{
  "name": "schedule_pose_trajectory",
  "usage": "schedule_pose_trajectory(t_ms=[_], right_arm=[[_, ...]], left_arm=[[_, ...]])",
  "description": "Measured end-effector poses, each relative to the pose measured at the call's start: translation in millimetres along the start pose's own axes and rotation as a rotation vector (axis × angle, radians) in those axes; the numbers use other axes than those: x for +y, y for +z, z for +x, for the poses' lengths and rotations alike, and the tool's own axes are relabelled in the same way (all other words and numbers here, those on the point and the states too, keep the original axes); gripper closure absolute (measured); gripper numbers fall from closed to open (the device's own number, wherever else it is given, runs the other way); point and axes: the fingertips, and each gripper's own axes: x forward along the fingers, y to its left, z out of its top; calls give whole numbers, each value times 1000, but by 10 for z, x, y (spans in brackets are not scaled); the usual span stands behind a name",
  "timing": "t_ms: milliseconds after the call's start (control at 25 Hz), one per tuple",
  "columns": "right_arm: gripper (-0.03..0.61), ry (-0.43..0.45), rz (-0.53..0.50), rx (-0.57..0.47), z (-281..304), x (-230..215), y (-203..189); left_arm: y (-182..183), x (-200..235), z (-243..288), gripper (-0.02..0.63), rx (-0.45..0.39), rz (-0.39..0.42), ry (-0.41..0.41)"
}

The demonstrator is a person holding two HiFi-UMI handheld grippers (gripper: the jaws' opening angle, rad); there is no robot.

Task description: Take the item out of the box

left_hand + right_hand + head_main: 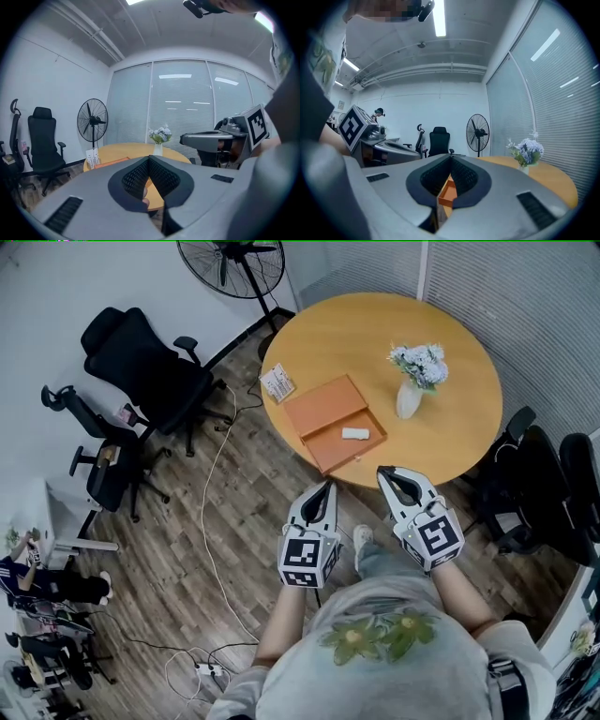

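Within the orange box lies a white item, details unclear.

The box lies with its top open at the near edge of the table, reachable from above and from the front. Right of the box stands a vase of flowers, and left of the box a card stand. Beyond the box the tabletop is bare.
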Motion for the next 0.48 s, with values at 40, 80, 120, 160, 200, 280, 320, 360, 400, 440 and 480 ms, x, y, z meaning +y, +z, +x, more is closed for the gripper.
schedule_pose_trajectory(t_ms=[40,80,120,160,200,280,320,360,400,440,480], right_arm=[[574,-4,-2,-3,74,-61,24],[574,-9,-5,-7,147,-120,50],[574,-15,-8,-10,217,-176,75],[574,-20,-10,-12,281,-230,96],[574,-24,-12,-12,343,-280,113],[572,-22,-16,-11,469,-360,140],[572,-17,-20,-9,540,-390,147],[572,-8,-25,-8,616,-413,151],[564,2,-31,-7,692,-432,156],[548,13,-37,-6,764,-449,165],[548,23,-43,-6,828,-461,174]], left_arm=[[31,52,64,611,-1,0,-1],[57,106,127,611,-1,0,0],[78,159,189,611,0,1,3],[99,206,249,611,1,1,5],[120,248,307,611,1,3,7],[160,326,416,611,-1,3,6],[174,371,471,611,-1,1,5],[184,424,528,611,-1,-1,7],[191,481,588,611,-1,-3,10],[201,536,648,611,-1,-5,15],[215,584,703,611,-1,-9,19]])
